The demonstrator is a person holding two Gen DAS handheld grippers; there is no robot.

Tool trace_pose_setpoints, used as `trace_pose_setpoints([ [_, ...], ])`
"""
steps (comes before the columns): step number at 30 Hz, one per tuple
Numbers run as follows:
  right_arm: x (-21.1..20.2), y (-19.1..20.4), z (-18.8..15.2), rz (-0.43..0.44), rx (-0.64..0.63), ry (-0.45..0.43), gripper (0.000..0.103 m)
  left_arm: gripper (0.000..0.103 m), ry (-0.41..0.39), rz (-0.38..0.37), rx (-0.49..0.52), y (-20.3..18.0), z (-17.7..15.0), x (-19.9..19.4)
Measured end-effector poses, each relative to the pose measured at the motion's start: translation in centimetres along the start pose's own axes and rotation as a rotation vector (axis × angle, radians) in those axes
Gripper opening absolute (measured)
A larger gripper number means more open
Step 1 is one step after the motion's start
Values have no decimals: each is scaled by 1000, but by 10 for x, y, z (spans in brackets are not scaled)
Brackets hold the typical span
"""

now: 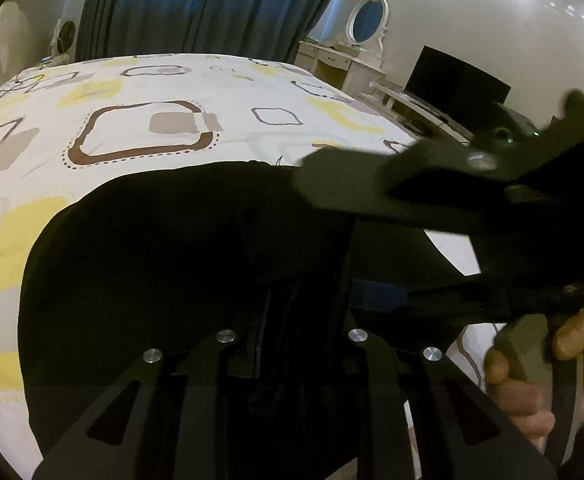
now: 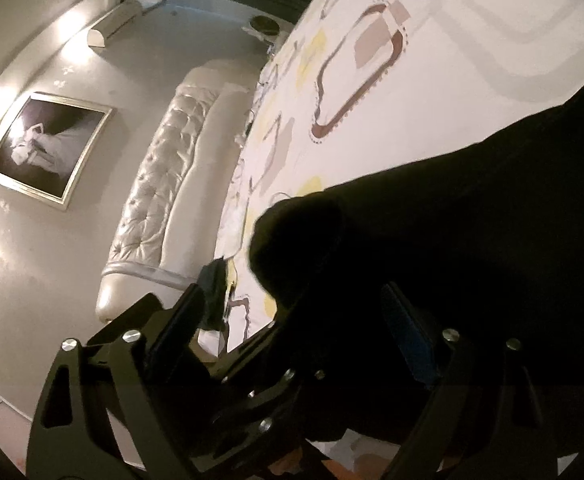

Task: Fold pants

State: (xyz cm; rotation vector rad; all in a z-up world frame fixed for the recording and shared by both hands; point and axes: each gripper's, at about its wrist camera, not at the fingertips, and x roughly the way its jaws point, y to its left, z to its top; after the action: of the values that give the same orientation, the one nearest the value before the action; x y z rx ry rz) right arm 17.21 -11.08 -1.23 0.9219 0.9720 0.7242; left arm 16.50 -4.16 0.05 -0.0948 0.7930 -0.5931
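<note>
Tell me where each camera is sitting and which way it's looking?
Left wrist: sits on the left gripper, looks across the bed toward the blue curtains; the right gripper and person's hand show.
Right wrist: sits on the right gripper, tipped sideways, looks toward the tufted headboard and framed picture.
Both share the black pants and the patterned bedspread.

Dim, warm indoor light throughout. Strong glare on the wall (image 2: 31, 128) beside the framed picture (image 2: 47, 148), blown-out patches above and below it. Heavy fisheye bending at every edge, dark vignette in the corners. Black pants (image 1: 151, 260) crushed to a detailless mass. Motion blur on the right tool (image 1: 492, 208) over the bed (image 1: 131, 100); grainy, soft focus elsewhere.
</note>
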Motion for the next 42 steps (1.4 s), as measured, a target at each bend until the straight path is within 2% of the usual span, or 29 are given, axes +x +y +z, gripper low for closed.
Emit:
trace_pose_setpoints([
  [4, 5, -3, 4, -26, 12, 0, 75, 19, -16, 2, 7, 1, -1, -2],
  [8, 12, -10, 7, -44, 36, 15, 61, 26, -30, -2, 25, 0, -1, -2],
  [12, 15, -15, 8, -64, 26, 31, 48, 32, -36, 27, 64, -5, -2, -2],
  [13, 15, -14, 8, -72, 13, 36, 42, 33, -39, 32, 72, -6, -3, -3],
  [16, 17, -14, 7, -79, -4, 47, 28, 45, -55, 42, 97, -10, -4, -7],
  [17, 17, -15, 7, -83, -7, 47, 24, 54, -56, 43, 105, -11, -5, -8],
  [18, 17, -16, 8, -88, -6, 43, 23, 69, -53, 35, 115, -13, -6, -9],
  [19, 16, -17, 7, -93, -8, 40, 21, 76, -55, 33, 126, -15, -8, -12],
  [24, 14, -19, 6, -86, -9, 37, 19, 85, -96, 122, 176, -21, -19, -32],
  [29, 4, -11, 3, -85, -46, 20, 17, 86, -115, 138, 157, -11, -29, -64],
  [31, -4, -6, 2, -89, -68, 8, 16, 86, -127, 124, 127, -2, -31, -78],
  [34, -22, 1, 5, -86, -94, -17, 16, 86, -154, 154, 79, 20, -34, -101],
  [39, -54, 3, 14, -111, -116, -57, 16, 86, -150, 220, 13, 54, -37, -110],
  [42, -74, -2, 21, -138, -116, -81, 16, 86, -164, 233, -2, 67, -39, -109],
])
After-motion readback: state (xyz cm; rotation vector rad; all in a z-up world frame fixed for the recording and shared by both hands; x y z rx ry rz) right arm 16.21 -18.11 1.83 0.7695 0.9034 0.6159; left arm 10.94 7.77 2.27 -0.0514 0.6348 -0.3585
